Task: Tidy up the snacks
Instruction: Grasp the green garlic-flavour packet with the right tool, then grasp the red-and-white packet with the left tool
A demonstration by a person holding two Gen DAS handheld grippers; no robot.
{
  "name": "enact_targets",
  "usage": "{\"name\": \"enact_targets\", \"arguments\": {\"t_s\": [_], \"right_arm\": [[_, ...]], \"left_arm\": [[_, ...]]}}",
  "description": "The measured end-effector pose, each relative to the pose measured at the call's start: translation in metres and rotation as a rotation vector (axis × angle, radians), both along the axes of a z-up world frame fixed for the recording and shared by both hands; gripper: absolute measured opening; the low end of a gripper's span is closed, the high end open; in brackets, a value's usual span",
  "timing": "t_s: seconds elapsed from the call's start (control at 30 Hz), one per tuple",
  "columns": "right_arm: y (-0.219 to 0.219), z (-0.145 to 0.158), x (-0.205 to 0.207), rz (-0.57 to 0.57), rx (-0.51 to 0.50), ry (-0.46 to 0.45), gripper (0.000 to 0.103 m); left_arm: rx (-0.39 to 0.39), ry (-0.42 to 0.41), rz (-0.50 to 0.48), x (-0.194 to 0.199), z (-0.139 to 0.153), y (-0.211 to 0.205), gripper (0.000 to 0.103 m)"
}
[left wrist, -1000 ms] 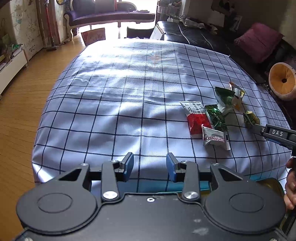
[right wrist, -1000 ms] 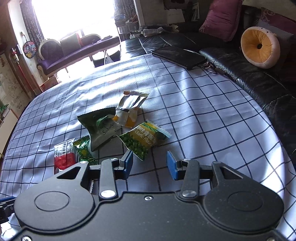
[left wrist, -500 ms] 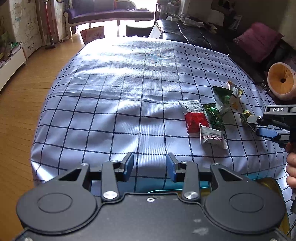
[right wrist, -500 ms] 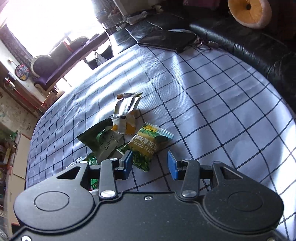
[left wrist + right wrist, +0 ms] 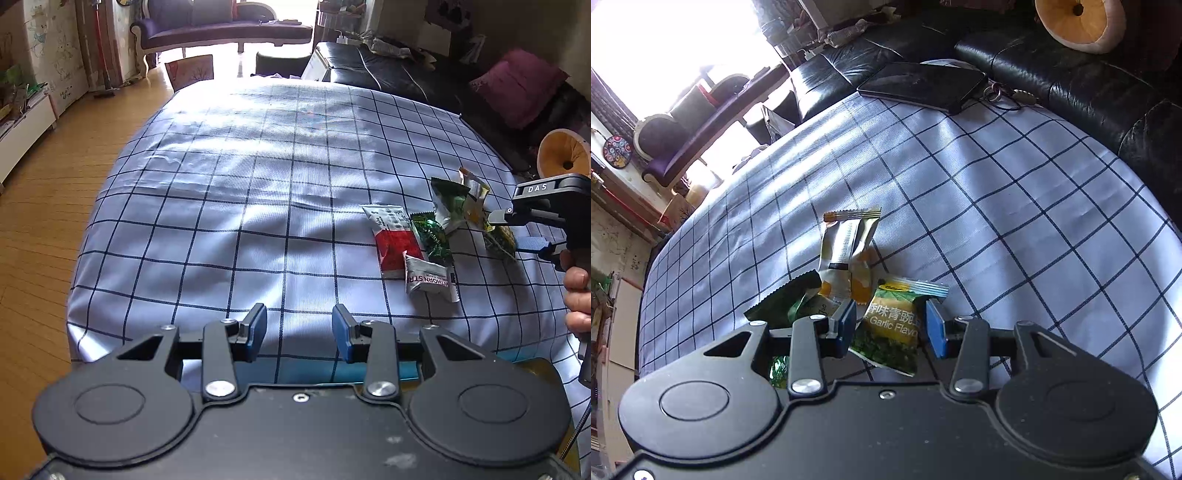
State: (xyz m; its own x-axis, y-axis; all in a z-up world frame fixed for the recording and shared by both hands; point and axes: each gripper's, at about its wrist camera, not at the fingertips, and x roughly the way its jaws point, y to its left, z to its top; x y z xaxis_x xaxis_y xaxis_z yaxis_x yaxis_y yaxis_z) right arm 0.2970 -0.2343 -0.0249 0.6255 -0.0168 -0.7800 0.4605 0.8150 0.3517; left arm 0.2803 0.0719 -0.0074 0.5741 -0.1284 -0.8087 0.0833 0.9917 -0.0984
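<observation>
Several snack packets lie on a checked tablecloth point(image 5: 258, 206). In the right wrist view my open right gripper point(image 5: 891, 325) has its blue fingers on either side of a green garlic-flavour pea packet point(image 5: 892, 328). Beyond it lie a silver and yellow packet point(image 5: 846, 251) and a dark green packet point(image 5: 786, 299). In the left wrist view the right gripper point(image 5: 513, 232) hangs over that packet point(image 5: 500, 238) at the right. A red and white packet point(image 5: 393, 240), a green packet point(image 5: 430, 236) and a white hawthorn strip packet point(image 5: 430, 280) lie left of it. My left gripper point(image 5: 299, 328) is open and empty near the front edge.
A black leather sofa point(image 5: 1071, 77) runs along the table's far side, with a round orange cushion point(image 5: 1078, 22) on it. A dark flat tablet-like case point(image 5: 923, 85) and keys point(image 5: 1008, 94) lie at the far table edge. Wooden floor point(image 5: 44, 221) lies left of the table.
My right gripper has tilted down and moved forward, so the green pea packet now sits between its open fingers. My left gripper has stayed almost still.
</observation>
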Motion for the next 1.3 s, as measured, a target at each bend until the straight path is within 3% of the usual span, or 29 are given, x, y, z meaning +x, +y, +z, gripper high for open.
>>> {"name": "enact_targets", "arguments": {"t_s": [0.17,0.3,0.4,0.63,0.8,1.03,1.3], "right_arm": [[0.019,-0.006,0.009,0.071,-0.156,0.037,0.052],[0.038,-0.014,-0.002,0.158,-0.322,0.002,0.048],[0.042,-0.017,-0.017,0.175,-0.372,-0.038,0.046],[0.032,-0.015,-0.054,0.206,-0.359,-0.165,0.045],[0.015,-0.012,-0.07,0.202,-0.287,-0.264,0.045],[-0.002,-0.022,-0.073,0.222,-0.185,-0.284,0.045],[0.0,-0.021,-0.081,0.221,-0.218,-0.309,0.045]], "left_arm": [[0.005,0.001,-0.005,0.001,-0.002,-0.001,0.039],[0.004,0.016,-0.005,0.004,-0.005,-0.003,0.039],[0.001,0.032,-0.015,0.005,-0.008,-0.004,0.039],[0.008,0.056,0.011,0.013,-0.007,-0.012,0.04],[0.026,0.056,0.006,0.027,0.002,-0.031,0.043],[0.048,0.034,0.016,0.056,0.006,-0.065,0.044],[0.095,0.036,0.018,0.081,-0.013,-0.097,0.045]]}}
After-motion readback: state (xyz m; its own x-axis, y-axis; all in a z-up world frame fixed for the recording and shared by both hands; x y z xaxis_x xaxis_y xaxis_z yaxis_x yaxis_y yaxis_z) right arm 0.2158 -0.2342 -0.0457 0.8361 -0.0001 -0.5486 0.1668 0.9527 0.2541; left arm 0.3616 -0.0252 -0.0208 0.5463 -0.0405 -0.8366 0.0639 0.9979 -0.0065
